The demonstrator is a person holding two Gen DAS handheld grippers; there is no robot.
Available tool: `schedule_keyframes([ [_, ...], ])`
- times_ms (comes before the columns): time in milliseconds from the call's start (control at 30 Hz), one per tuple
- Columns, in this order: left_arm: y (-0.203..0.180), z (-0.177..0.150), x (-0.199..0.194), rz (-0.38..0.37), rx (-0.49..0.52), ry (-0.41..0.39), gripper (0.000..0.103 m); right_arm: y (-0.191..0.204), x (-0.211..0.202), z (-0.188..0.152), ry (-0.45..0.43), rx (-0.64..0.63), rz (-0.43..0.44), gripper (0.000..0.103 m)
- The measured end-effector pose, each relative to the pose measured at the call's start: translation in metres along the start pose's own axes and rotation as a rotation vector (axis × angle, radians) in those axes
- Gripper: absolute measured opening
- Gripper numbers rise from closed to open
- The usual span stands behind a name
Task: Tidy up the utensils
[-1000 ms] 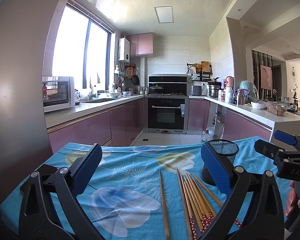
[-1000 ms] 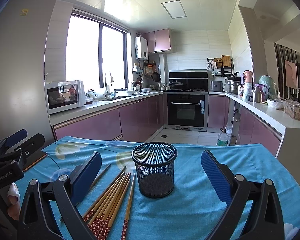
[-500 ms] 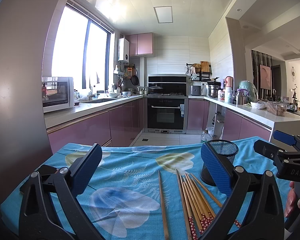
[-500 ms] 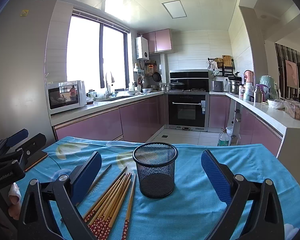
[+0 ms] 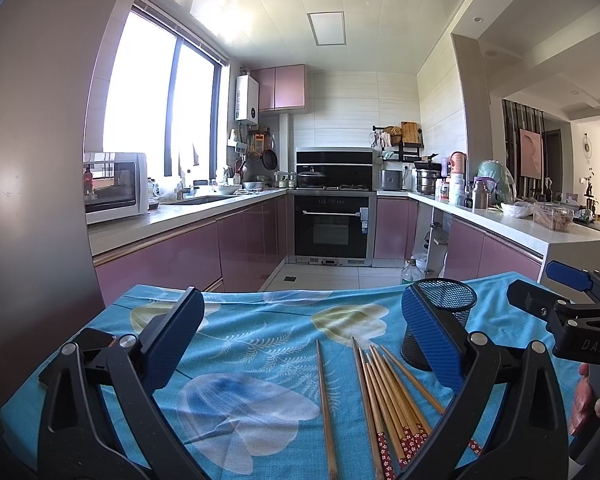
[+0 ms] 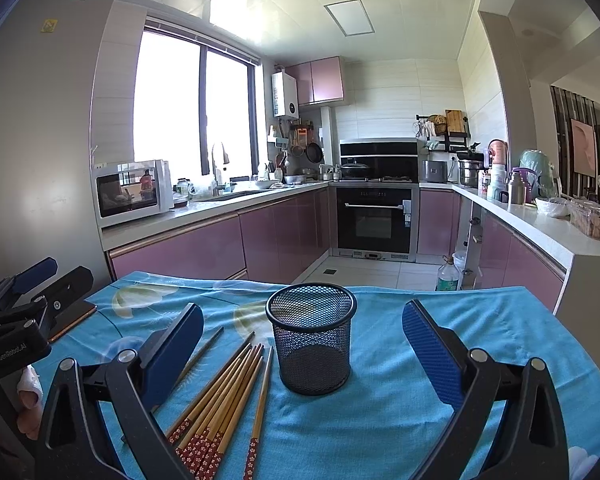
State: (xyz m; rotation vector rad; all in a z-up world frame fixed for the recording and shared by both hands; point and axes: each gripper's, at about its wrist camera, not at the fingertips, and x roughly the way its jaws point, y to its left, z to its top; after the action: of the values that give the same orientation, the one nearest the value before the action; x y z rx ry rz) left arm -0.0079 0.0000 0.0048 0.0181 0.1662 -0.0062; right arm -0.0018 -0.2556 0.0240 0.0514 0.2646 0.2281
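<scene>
Hovering over the surface [image 6: 400, 420], both claws, left [image 5: 300, 340] and right [image 6: 304, 344], are spread; chopsticks [image 6: 220, 396] lie beside the cup [image 6: 312, 340].

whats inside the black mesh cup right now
Nothing: the black mesh cup looks empty, its bare bottom showing through the mesh. The chopsticks lie outside it on the tablecloth.

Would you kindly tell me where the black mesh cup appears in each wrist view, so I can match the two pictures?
Left wrist view: the black mesh cup stands right of centre, partly hidden behind the right blue pad.
Right wrist view: the cup stands at centre, in full view.
Shared landmark: the chopsticks lying on the blue cloth, left of the cup in both.
</scene>
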Motion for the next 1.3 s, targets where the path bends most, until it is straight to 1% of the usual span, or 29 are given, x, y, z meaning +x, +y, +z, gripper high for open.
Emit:
schedule_keyframes([
  [500,-0.003,-0.002,0.001,-0.003,0.000,0.009,0.097,0.000,0.001,-0.001,0.004,0.003,0.001,0.096],
  [867,-0.004,-0.003,0.006,-0.008,0.004,0.028,0.097,-0.003,0.001,-0.003,0.014,0.010,0.008,0.096],
  [967,-0.004,-0.004,0.010,-0.016,0.008,0.045,0.097,-0.003,0.003,-0.003,0.027,0.007,0.018,0.096],
  [1067,-0.002,-0.006,0.018,-0.028,0.018,0.088,0.097,-0.001,0.007,-0.006,0.065,-0.011,0.035,0.096],
  [1100,-0.002,-0.008,0.022,-0.019,0.030,0.108,0.097,0.000,0.009,-0.008,0.080,-0.020,0.045,0.096],
  [1200,-0.001,-0.016,0.039,-0.031,0.055,0.196,0.097,0.004,0.020,-0.015,0.158,-0.047,0.074,0.096],
  [1233,-0.002,-0.020,0.045,-0.036,0.067,0.228,0.097,0.005,0.025,-0.017,0.192,-0.056,0.082,0.093],
  [1267,-0.002,-0.023,0.050,-0.040,0.079,0.255,0.094,0.006,0.030,-0.021,0.225,-0.064,0.097,0.088],
  [1300,-0.002,-0.027,0.056,-0.048,0.092,0.284,0.091,0.009,0.035,-0.024,0.263,-0.075,0.113,0.085],
])
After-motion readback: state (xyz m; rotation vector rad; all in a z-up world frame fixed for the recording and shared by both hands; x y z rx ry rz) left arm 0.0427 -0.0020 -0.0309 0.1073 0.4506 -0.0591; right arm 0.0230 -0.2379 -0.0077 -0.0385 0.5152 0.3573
